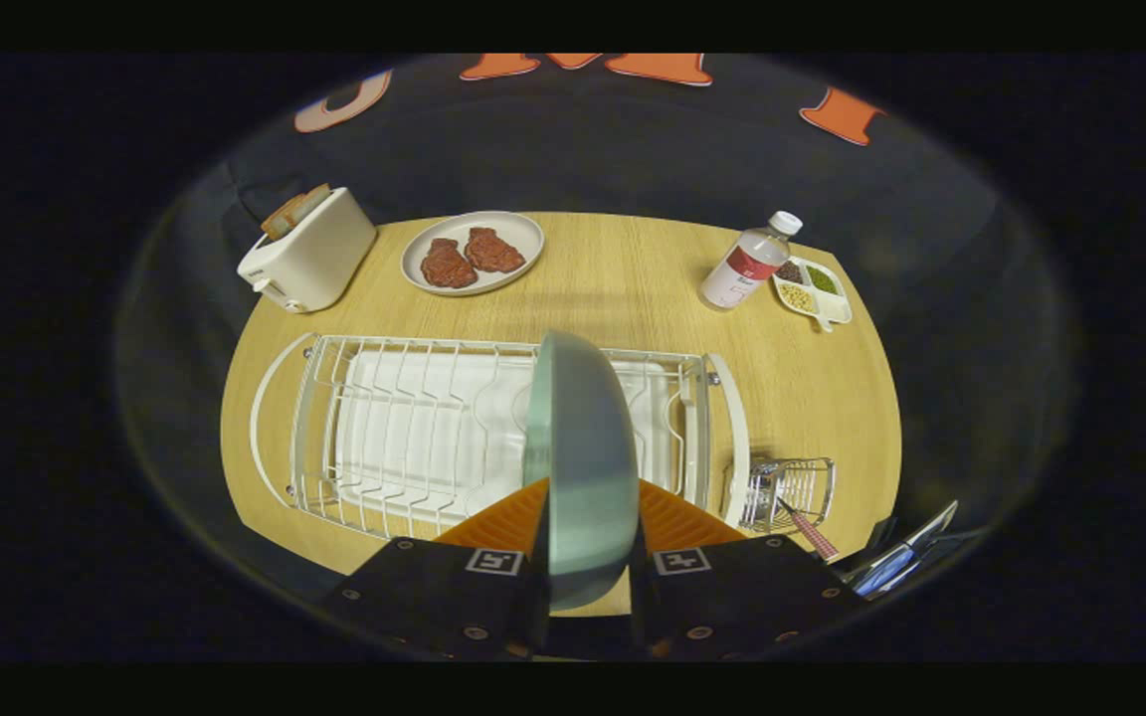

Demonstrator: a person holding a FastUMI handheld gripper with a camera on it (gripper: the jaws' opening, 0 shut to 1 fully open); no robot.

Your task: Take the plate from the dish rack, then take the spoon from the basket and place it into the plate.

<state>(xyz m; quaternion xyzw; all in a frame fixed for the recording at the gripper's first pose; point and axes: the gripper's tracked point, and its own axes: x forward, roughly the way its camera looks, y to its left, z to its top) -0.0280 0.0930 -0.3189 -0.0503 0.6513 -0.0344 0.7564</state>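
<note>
Claw [588, 542]: pinching the grey-green plate [581, 447] upright between its fingers.
Plate: apparently lifted above the white dish rack [414, 428].
Spoon [810, 529]: in the wire basket [790, 489], right of the claw.

- The table [633, 288] looks like pale wood with a fine grain and a matt finish.
- The dish rack [414, 418] is thin wire coated in white, slightly glossy, with a smooth white plastic tray under it.
- The plate [581, 467], pressed between both fingers of the gripper [588, 587], has a smooth grey-green surface with a soft shine, like glazed ceramic.
- The basket [787, 492] is bare shiny metal wire.
- The toaster [309, 254] has a smooth cream shell with a soft sheen.
- The bottle [747, 264] looks like clear plastic with a paper label.
- The booth's wall [633, 139] is dark matt cloth.
</note>
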